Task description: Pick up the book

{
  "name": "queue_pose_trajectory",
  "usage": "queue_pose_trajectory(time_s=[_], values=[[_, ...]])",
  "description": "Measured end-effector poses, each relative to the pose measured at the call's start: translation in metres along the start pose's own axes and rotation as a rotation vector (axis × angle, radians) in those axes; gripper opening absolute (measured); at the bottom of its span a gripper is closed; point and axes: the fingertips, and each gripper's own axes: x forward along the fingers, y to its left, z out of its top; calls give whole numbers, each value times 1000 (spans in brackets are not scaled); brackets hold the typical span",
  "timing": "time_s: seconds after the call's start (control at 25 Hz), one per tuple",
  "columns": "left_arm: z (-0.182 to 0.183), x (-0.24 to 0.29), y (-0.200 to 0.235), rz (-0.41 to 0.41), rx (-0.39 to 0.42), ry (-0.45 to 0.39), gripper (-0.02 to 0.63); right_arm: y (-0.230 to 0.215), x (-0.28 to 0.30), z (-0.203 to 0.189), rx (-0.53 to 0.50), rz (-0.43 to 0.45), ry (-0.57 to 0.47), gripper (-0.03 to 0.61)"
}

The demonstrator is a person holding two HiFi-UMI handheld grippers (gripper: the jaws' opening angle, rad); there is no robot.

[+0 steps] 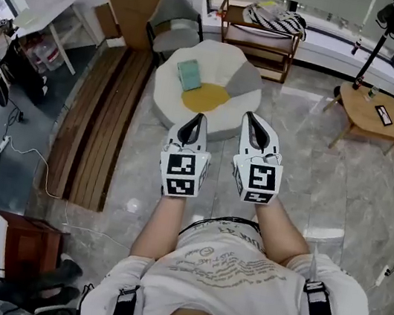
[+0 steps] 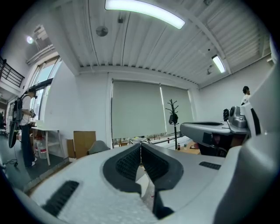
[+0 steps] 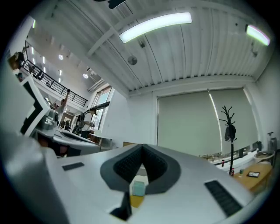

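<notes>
In the head view a teal book lies on a white round floor seat, next to a yellow cushion. Both grippers are held side by side over the floor, just short of the seat. My left gripper has its jaws together with nothing between them, its tip short of the cushion. My right gripper is likewise shut and empty. In the left gripper view the left gripper shows its pads meeting. Below the closed tips of the right gripper, the book shows small and far off.
Long wooden planks lie on the floor to the left. A grey chair and a wooden shelf stand behind the seat. A round wooden side table and a tripod are at the right.
</notes>
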Motion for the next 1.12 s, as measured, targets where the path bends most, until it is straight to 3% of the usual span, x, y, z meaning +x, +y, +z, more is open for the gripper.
queue_pose_trajectory(time_s=[0.2, 0.64, 1.12], values=[[2, 2, -5, 5, -4, 4, 20, -9, 0, -8, 13, -6, 19, 26], [-6, 34, -21, 71, -8, 44, 20, -37, 23, -28, 34, 68, 66, 28], [2, 123, -71, 141, -17, 88, 20, -137, 64, -39, 69, 140, 71, 28]])
